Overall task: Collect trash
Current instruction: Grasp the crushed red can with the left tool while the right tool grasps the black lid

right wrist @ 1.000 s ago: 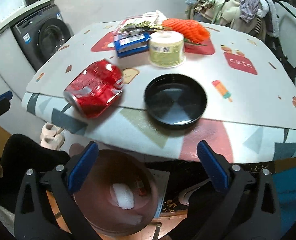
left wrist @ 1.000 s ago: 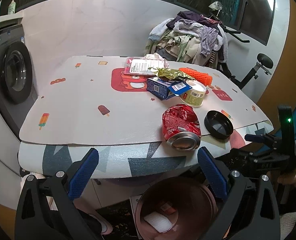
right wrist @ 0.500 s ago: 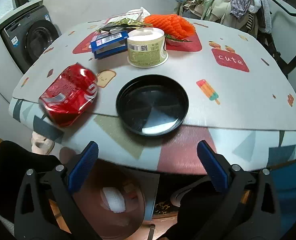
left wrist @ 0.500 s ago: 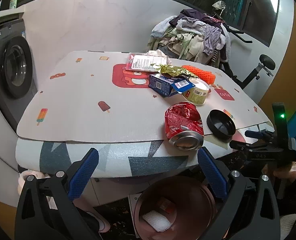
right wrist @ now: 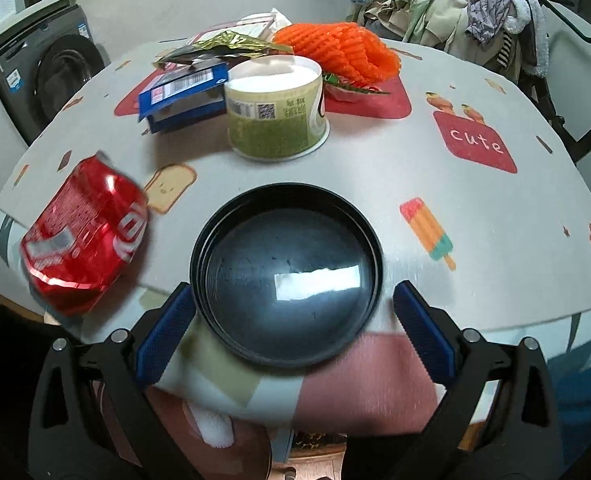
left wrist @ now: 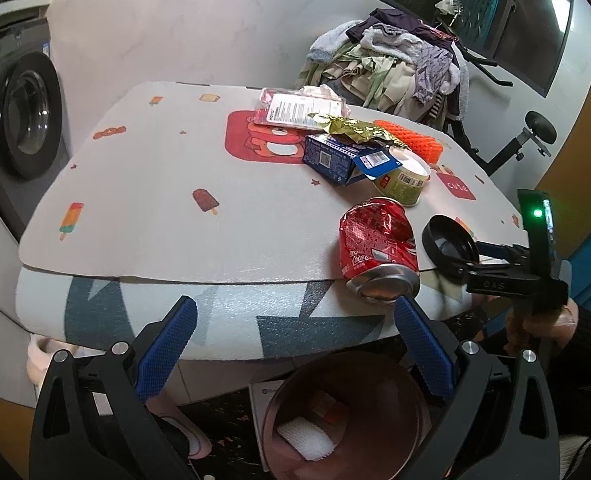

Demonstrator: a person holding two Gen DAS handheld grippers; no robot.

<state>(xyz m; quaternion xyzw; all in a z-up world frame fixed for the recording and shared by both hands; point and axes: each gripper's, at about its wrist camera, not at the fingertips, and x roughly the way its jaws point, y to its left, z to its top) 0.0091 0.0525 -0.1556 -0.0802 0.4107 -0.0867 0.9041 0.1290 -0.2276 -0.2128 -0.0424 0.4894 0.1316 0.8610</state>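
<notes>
Right tool (right wrist: 291, 332) spread wide and empty, its blue pads flanking the shallow round black plastic lid (right wrist: 286, 278) at the counter (right wrist: 495, 216) edge. Left tool (left wrist: 295, 344) likewise released, above the brown round bin (left wrist: 345, 412). Risk: pads skidding off the low rim, flicking the lid floorward. Beyond-left, the crushed red drink can (right wrist: 85, 236) overhangs the edge; a nudge could topple it.

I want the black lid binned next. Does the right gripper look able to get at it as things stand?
Probably yes. The right gripper is open, its jaws either side of the black lid at the table edge, nothing between; the crushed can lies clear.
</notes>
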